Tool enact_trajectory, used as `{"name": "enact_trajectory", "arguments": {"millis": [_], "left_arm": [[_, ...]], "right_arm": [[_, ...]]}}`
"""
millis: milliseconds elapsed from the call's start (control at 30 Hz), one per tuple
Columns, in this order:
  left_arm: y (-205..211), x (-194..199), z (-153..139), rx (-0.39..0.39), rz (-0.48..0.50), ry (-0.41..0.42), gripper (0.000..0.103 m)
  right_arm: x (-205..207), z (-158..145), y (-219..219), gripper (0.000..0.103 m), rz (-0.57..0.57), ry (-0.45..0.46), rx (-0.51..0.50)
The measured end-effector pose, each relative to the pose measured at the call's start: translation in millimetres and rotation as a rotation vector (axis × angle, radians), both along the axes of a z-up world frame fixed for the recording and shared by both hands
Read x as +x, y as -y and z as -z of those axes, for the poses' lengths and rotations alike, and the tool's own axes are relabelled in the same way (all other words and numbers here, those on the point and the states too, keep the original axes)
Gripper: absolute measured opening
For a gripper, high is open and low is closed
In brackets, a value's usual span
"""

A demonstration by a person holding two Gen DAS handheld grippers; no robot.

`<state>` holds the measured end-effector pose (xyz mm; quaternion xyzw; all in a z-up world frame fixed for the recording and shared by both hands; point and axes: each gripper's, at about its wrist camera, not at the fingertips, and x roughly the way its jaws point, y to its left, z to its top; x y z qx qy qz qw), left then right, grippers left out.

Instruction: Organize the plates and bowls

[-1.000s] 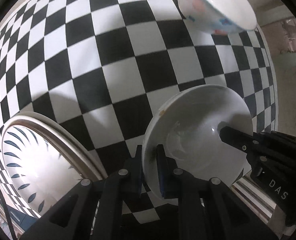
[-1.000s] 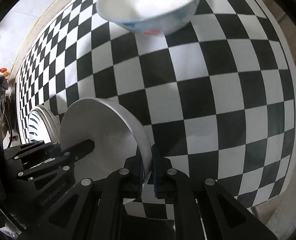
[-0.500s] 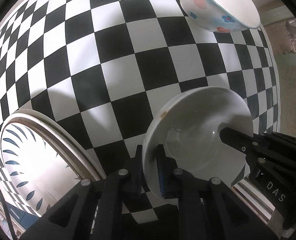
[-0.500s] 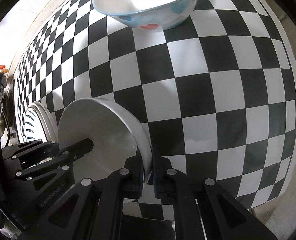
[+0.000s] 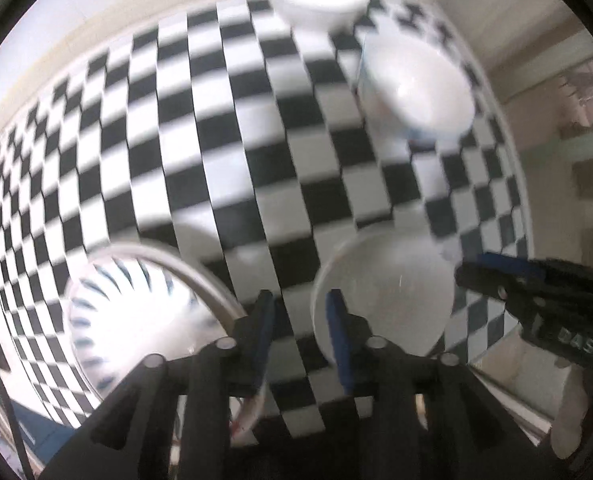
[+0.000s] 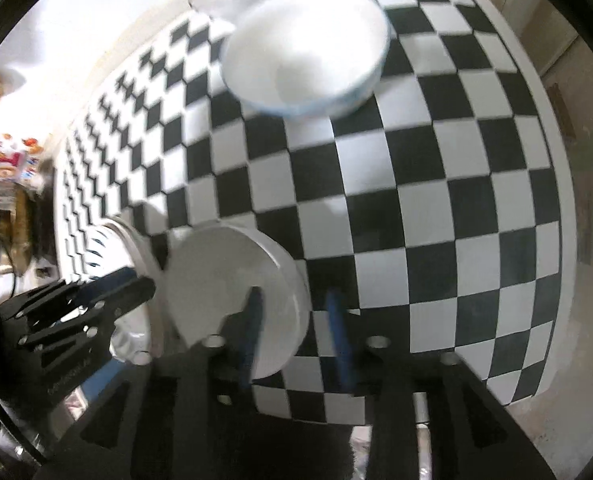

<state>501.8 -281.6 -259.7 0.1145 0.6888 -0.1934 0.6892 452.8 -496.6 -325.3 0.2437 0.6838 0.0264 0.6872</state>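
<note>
Both grippers have let go since a second ago: left gripper and right gripper gape wide, leaving the small white plate on the checkered table beside the striped plate, seemingly grouping plates.

The right gripper stands parted — a white plate lies by its left finger on the checkered cloth. A bowl sits farther off; the left gripper shows beside the plate.
</note>
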Motion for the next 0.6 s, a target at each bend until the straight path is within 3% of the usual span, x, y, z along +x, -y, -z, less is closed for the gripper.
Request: {"name": "enact_trajectory", "arguments": {"millis": [100, 200, 300, 467, 600], "left_arm": [[3.8, 30.8, -6.1, -0.013, -0.035, 0.014, 0.028], [8.2, 71.0, -9.5, -0.048, -0.093, 0.01, 0.028], [17.5, 117.3, -12.4, -0.072, -0.142, 0.003, 0.028], [28.3, 185.2, -7.2, -0.096, -0.179, 0.004, 0.028], [45.5, 231.0, 14.3, -0.091, -0.176, -0.042, 0.028]], "right_arm": [[15.2, -20.7, 11.8, 0.047, 0.023, 0.043, 0.027], [40.9, -37.6, 20.1, 0.059, 0.031, 0.094, 0.023], [76.3, -48.4, 30.2, 0.059, 0.042, 0.137, -0.005], [145.8, -44.4, 55.7, 0.059, 0.078, 0.145, -0.046], [199.0, -26.7, 73.8, 0.059, 0.12, 0.125, -0.028]]}}
